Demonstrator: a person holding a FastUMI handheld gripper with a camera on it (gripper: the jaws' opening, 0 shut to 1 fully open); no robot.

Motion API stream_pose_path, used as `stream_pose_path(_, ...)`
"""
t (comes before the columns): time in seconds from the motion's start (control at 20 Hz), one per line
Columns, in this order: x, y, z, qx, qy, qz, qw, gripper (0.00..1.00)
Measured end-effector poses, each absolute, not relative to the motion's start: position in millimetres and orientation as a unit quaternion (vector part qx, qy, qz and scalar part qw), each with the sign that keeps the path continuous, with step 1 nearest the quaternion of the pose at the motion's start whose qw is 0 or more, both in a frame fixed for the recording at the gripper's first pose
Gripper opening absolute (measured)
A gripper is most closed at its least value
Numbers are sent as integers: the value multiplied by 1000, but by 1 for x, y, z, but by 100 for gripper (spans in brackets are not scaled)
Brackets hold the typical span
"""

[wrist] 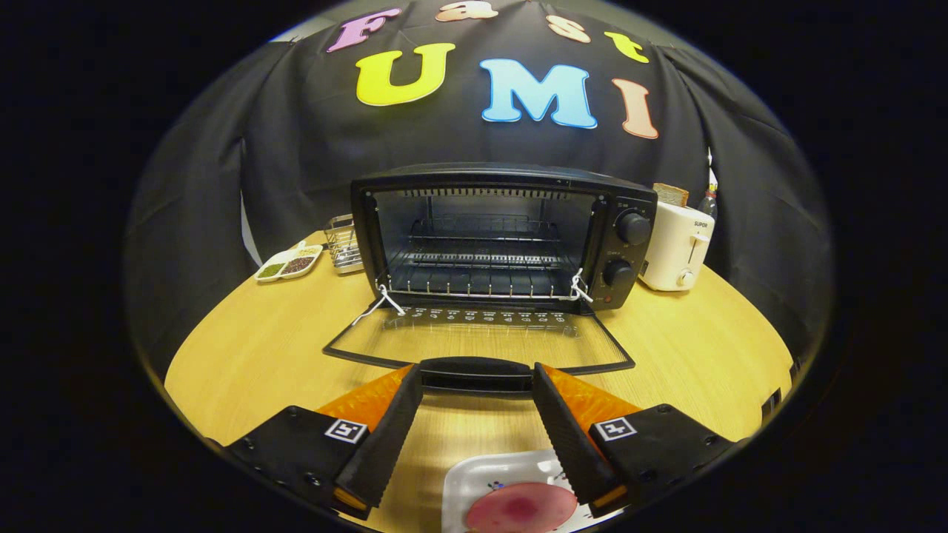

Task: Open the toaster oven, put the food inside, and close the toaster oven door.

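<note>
Gripper point(478, 385) spread wide, flanking door handle point(476, 372) | toaster oven point(503, 237) open, door point(478, 337) flat before it | food point(521, 508) on plate point(474, 481) nearer than oven | white toaster point(675, 248) marked SUPOR right of oven | divided dish point(289, 263), wire rack point(342, 243) left of oven

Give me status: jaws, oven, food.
Gripper jaws open, tips either side of door handle, not clamped. Oven door down flat, rack bare. Food on plate under the jaws. Nothing blocking.
</note>
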State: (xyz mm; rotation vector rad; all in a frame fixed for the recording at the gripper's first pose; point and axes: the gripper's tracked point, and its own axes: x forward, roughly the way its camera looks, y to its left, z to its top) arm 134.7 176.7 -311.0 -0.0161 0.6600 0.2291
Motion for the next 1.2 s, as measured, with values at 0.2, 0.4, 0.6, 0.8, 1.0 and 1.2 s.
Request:
stream_pose_path(0.2, 115, 166, -298, -3, 356, 170, 919, 97)
stream_pose_path(0.4, 92, 147, -295, 33, 425, 215, 879, 98)
stream_pose_path(0.6, 69, 120, -294, 68, 499, 235, 831, 99)
stream_pose_path(0.8, 62, 91, -297, 95, 543, 221, 805, 99)
stream_pose_path(1.0, 52, 66, -308, 83, 582, 220, 779, 99)
stream_pose_path(1.2, 41, 46, -321, 62, 618, 210, 755, 99)
